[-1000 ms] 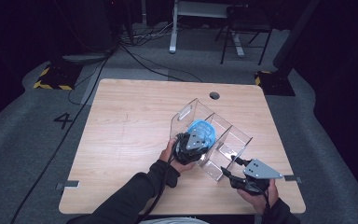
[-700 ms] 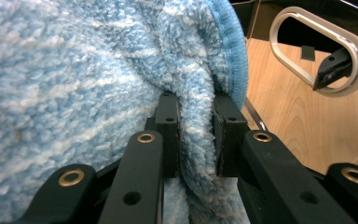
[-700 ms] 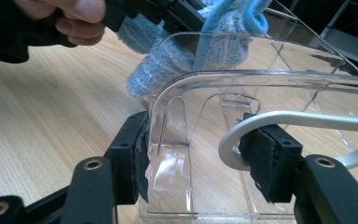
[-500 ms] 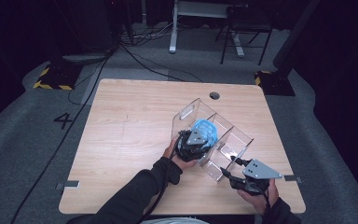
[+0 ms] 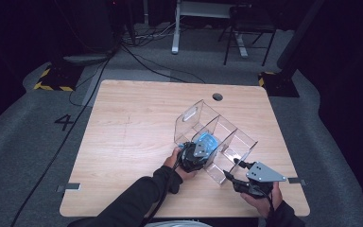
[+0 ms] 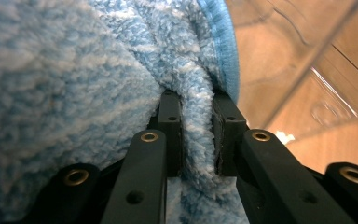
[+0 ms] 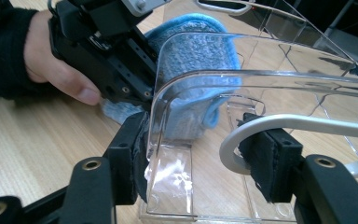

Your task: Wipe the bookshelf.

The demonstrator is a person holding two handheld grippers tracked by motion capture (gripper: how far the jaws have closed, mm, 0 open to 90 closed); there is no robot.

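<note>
My left gripper point(image 6: 197, 135) is clenched on one blue cloth point(image 6: 74, 84), its pile pinched between both jaws. My right gripper point(image 7: 193, 158) grasps the end wall of one clear bin point(image 7: 270, 88), a jaw on either side. The bin has three compartments; the cloth sits in the one nearest me. One bench point(image 5: 132, 127) carries the bin.

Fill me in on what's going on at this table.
A person works with a gripper in each hand. The left gripper is clamped on a fluffy blue cloth and holds it down inside a clear plastic organiser with several compartments. The right gripper steadies the organiser by its near end wall, one jaw outside it and one inside.
</note>
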